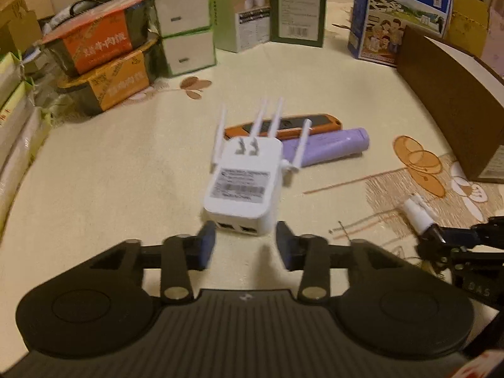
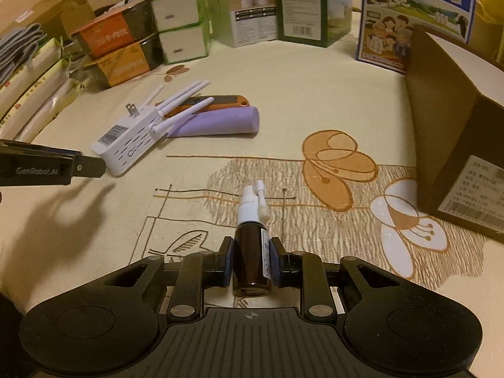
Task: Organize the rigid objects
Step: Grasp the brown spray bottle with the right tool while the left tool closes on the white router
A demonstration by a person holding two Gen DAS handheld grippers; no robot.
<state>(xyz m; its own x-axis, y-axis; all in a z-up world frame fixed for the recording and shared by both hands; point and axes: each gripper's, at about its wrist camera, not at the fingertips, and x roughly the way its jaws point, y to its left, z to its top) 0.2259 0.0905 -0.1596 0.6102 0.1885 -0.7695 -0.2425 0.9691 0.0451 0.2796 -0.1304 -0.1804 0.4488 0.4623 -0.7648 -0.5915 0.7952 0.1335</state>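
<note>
A white plug-in repeater (image 1: 241, 186) with several antennas lies on the cloth, prongs up. My left gripper (image 1: 245, 241) is open, its fingertips flanking the repeater's near end without pressing on it. From the right wrist view the repeater (image 2: 126, 145) shows on the left, with one of the left gripper's fingers (image 2: 88, 166) at its near end. My right gripper (image 2: 251, 245) is shut on a brown spray bottle (image 2: 252, 252), whose white nozzle points forward. That bottle's nozzle (image 1: 415, 212) also shows at the right edge of the left wrist view.
Behind the repeater lie a purple tube (image 1: 330, 146) and an orange-and-black tool (image 1: 283, 126). A brown cardboard box (image 1: 450, 110) stands at the right. A blue milk carton box (image 1: 403, 15), green boxes (image 1: 299, 6) and stacked orange food boxes (image 1: 97, 50) line the back and left.
</note>
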